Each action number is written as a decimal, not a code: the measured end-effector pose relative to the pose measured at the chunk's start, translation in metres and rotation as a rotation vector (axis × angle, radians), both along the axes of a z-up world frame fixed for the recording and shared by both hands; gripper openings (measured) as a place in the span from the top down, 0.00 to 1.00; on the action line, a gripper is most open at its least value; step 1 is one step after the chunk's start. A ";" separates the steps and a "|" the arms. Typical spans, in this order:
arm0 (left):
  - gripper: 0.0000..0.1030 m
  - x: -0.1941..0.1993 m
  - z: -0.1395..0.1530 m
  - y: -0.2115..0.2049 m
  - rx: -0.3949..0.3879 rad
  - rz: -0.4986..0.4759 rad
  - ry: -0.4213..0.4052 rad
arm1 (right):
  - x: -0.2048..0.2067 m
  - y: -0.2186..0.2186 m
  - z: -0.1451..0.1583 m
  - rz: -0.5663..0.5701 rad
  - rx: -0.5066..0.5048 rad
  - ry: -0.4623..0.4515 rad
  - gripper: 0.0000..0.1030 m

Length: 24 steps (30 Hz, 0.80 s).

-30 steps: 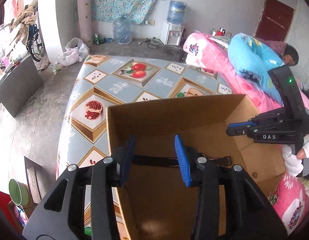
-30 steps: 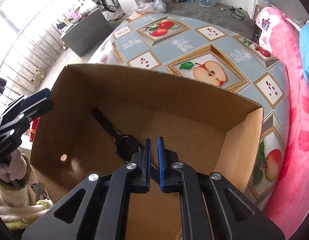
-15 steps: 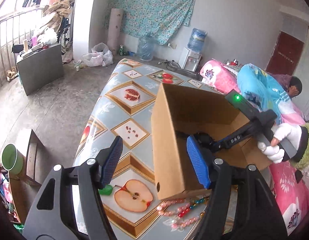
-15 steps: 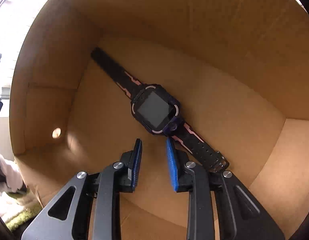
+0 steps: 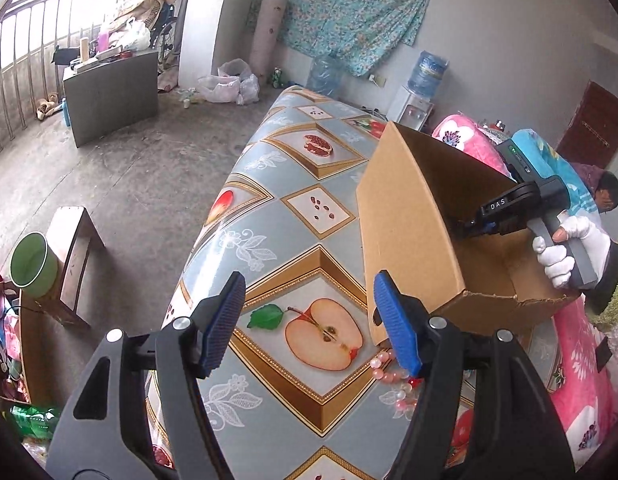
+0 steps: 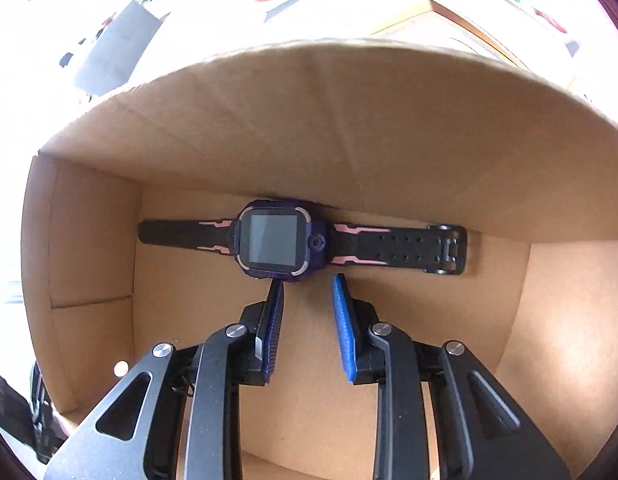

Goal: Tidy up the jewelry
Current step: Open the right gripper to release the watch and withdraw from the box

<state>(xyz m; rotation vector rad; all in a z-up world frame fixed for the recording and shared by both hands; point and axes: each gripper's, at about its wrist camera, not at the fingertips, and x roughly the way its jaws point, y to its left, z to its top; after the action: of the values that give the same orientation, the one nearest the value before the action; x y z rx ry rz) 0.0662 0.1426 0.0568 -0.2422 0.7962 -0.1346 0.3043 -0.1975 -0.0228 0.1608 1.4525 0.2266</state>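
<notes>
- The right gripper, its blue-padded black fingers parted a little with nothing between them, is being held inside the open brown cardboard box, just short of the watch.
- The dark purple smartwatch with a black-and-pink strap is lying flat on the box floor against the far wall, screen up.
- The left gripper is being carried spread wide and empty over the near edge of the fruit-patterned tablecloth.
- The string of pink and red beads is lying on the cloth at the box's near corner, partly hidden by one finger.
- The beads are probably being approached next; the pads should be lowered to straddle the strand, clear of the box wall, before closing.
</notes>
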 end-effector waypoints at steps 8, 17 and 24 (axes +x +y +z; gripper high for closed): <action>0.34 -0.018 0.005 -0.017 0.046 -0.048 -0.032 | -0.053 -0.013 0.075 -0.001 -0.022 -0.211 0.75; 0.31 -0.058 -0.014 -0.060 0.116 -0.199 0.012 | -0.266 0.000 0.127 0.053 -0.101 -0.708 0.32; 0.31 -0.082 -0.055 -0.106 0.233 -0.282 0.079 | -0.332 0.013 0.008 -0.080 -0.156 -0.602 0.28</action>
<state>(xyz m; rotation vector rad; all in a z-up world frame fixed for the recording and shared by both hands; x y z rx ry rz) -0.0160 0.0367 0.0023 0.0868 0.9144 -0.2963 -0.0273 -0.1841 -0.0149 0.0172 0.8583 0.0826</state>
